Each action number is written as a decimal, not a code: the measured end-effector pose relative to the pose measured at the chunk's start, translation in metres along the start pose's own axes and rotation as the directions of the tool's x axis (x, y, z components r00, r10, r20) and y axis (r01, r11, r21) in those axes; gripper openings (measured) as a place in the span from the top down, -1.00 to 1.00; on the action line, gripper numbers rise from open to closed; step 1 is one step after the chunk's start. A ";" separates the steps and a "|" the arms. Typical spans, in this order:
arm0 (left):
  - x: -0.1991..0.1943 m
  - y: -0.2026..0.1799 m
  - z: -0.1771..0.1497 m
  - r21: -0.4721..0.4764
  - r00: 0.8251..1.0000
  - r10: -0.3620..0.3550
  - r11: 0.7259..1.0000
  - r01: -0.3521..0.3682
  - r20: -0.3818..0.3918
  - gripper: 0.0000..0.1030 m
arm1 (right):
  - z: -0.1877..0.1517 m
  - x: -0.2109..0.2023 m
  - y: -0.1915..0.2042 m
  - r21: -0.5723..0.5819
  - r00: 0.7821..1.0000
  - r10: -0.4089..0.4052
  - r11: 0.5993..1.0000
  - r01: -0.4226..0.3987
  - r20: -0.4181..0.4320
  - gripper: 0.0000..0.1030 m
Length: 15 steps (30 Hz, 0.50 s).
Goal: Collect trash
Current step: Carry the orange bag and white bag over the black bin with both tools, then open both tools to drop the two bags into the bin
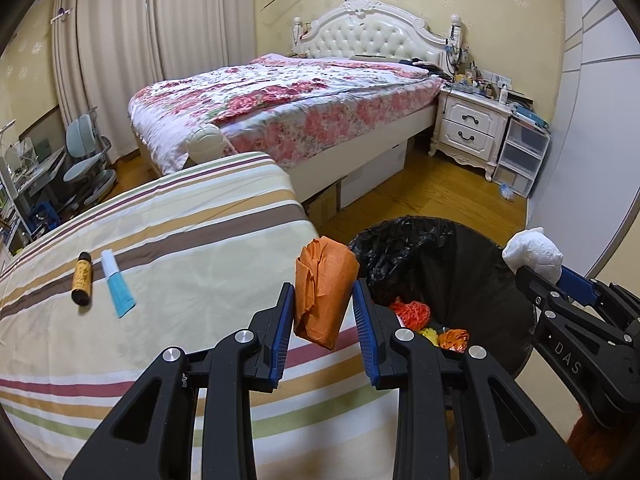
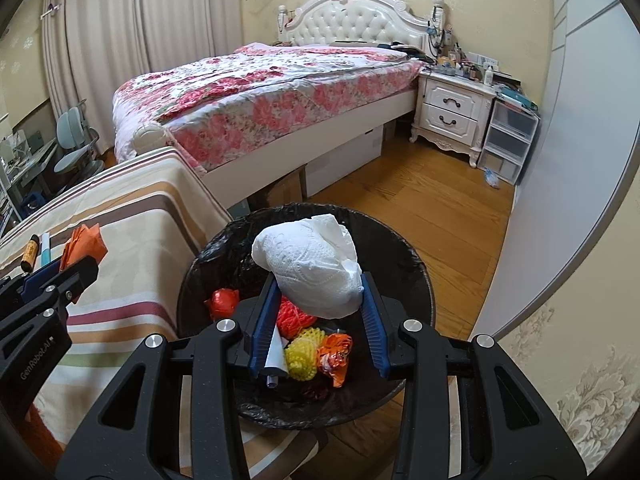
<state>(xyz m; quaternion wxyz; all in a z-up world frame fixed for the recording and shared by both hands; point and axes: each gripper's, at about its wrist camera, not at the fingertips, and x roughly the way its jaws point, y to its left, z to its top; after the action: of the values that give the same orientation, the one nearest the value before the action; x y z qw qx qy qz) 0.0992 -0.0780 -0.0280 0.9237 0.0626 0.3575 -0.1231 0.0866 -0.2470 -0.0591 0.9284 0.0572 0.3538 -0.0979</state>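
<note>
My left gripper (image 1: 323,294) is shut on a crumpled orange paper (image 1: 325,280), held over the right edge of the striped cloth (image 1: 180,240), just left of the bin. The black-lined trash bin (image 1: 460,248) stands on the floor beside that cloth. In the right wrist view my right gripper (image 2: 320,282) is shut on a white tissue wad (image 2: 316,268) above the bin (image 2: 404,248). Orange and yellow netting scraps (image 2: 300,354) lie inside it. The left gripper (image 2: 74,268) with its orange paper (image 2: 86,240) shows at the left there. The right gripper (image 1: 546,276) and tissue (image 1: 534,250) show over the bin's far rim.
A brown bottle (image 1: 82,278) and a blue-white tube (image 1: 116,284) lie on the striped cloth. Beyond are a floral bed (image 1: 280,104), a white nightstand (image 1: 470,128), plastic drawers (image 1: 520,156) and a pale wardrobe door (image 1: 592,140). Wooden floor (image 2: 420,200) lies behind the bin.
</note>
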 end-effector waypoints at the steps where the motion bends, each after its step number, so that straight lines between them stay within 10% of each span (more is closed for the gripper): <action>1: 0.003 -0.003 0.002 0.003 1.000 0.000 1.000 0.000 -0.002 0.40 | 0.001 0.001 -0.002 0.004 1.000 -0.002 1.000 0.002 0.000 0.25; 15: 0.031 -0.025 0.012 0.028 0.999 0.006 1.000 -0.005 -0.033 0.39 | 0.003 0.017 -0.013 0.023 1.000 -0.012 1.000 0.013 -0.022 0.24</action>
<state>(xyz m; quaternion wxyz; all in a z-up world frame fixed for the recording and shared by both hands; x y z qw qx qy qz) 0.1224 -0.1106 -0.0408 0.9169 0.0786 0.3709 -0.1245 0.0981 -0.2621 -0.0691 0.9231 0.0668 0.3632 -0.1073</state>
